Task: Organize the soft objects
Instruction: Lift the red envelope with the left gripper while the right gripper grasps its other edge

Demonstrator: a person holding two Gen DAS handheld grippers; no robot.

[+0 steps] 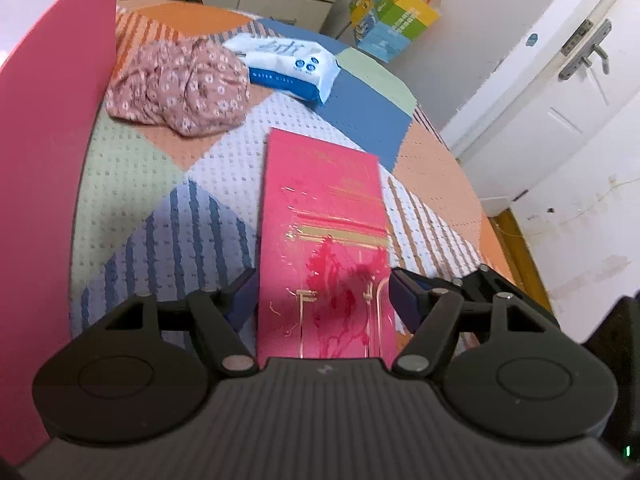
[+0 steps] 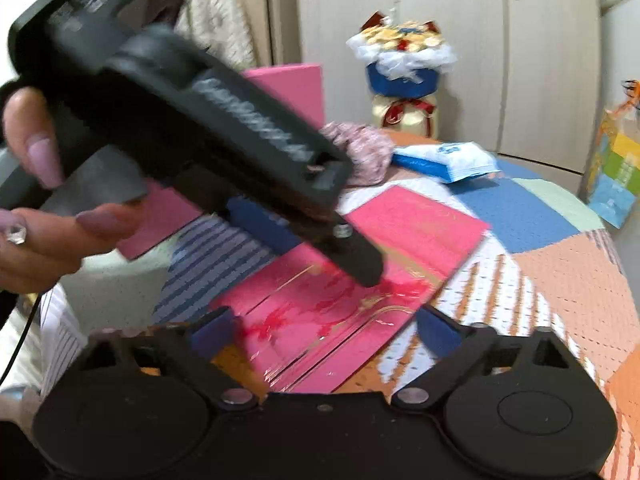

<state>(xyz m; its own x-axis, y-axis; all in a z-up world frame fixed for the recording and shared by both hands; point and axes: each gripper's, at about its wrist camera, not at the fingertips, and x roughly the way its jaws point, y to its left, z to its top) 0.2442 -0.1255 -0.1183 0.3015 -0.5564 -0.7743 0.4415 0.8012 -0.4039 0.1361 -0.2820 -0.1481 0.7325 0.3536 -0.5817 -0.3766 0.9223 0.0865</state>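
Both grippers' jaws, left (image 1: 323,286) and right (image 2: 325,330), gape over the flat pink box (image 1: 324,236); contents hidden.

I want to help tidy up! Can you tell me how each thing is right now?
Flat pink box lid with gold print: lying flat on the quilt.
Pink floral cloth: crumpled in a heap.
Blue-and-white wipes pack: lying closed.
Upright pink box wall: standing.
Left gripper: open.
Right gripper: open.
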